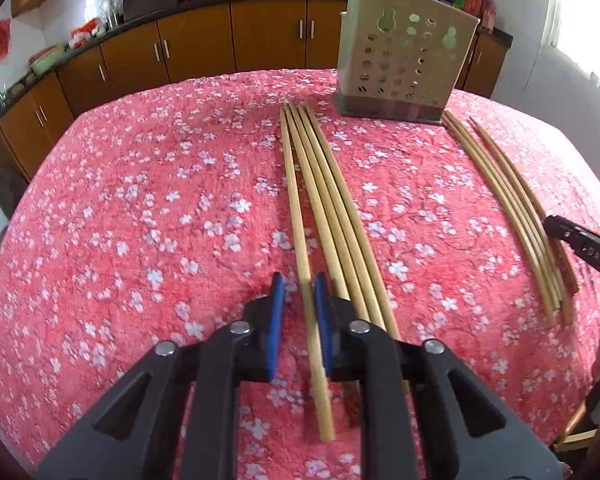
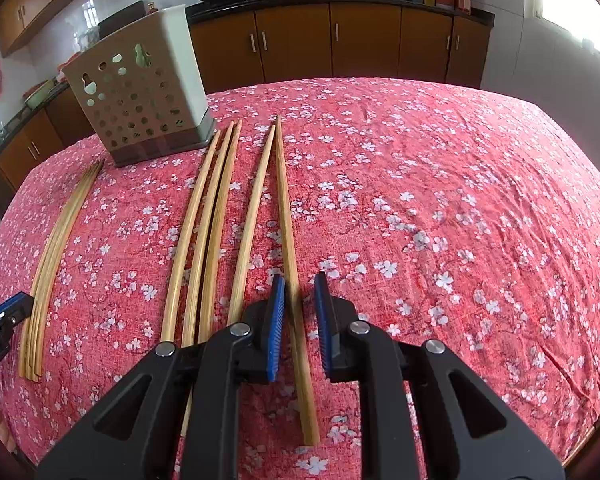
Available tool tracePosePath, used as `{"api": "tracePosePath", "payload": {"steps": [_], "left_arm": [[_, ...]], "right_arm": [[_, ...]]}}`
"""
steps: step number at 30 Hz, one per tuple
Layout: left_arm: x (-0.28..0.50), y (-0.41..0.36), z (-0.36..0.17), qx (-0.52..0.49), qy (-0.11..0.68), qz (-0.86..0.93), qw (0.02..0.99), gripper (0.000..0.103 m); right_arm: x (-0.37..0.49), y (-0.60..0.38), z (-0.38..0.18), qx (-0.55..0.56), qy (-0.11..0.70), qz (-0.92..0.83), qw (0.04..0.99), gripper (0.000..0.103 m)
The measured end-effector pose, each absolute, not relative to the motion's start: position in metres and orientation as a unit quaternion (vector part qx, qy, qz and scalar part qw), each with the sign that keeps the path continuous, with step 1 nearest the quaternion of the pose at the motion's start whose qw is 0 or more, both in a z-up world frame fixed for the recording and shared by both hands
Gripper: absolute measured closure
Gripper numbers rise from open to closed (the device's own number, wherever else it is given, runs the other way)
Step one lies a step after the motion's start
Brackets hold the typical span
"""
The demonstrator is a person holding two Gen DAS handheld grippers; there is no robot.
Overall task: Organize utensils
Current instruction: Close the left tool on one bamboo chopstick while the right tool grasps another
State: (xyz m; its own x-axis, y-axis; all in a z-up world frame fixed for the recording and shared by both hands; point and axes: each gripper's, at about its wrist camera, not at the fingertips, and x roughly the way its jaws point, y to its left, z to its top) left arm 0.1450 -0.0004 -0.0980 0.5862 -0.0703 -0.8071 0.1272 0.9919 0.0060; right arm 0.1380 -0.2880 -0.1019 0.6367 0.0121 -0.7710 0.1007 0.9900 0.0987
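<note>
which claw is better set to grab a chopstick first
Either, about equally. The left claw straddles the leftmost chopstick of its bundle; the right claw straddles the rightmost chopstick. Both are open, with the holder ahead.

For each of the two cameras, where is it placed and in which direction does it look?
Left wrist: on the left hand-held gripper, facing the chopstick holder over four chopsticks; its blue fingers straddle the leftmost.
Right wrist: on the right hand-held gripper, facing the cabinets; its fingers straddle the rightmost chopstick.
Shared: holder, both chopstick groups, floral tablecloth.
</note>
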Motion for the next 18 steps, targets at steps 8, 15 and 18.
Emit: {"api": "tracePosePath", "payload": {"steps": [8, 15, 18], "left_arm": [[0.180, 0.037, -0.100, 0.031, 0.444, -0.009, 0.895, 0.095], [0.188, 0.062, -0.101, 0.010, 0.432, -0.025, 0.902, 0.092], [0.184, 0.065, -0.101, 0.001, 0.432, -0.029, 0.902, 0.092]], "right_arm": [[0.160, -0.301, -0.105, 0.066, 0.419, -0.035, 0.905, 0.095], [0.179, -0.314, -0.108, 0.077, 0.412, -0.051, 0.906, 0.095], [0.179, -0.313, -0.110, 0.078, 0.412, -0.050, 0.906, 0.095]]}}
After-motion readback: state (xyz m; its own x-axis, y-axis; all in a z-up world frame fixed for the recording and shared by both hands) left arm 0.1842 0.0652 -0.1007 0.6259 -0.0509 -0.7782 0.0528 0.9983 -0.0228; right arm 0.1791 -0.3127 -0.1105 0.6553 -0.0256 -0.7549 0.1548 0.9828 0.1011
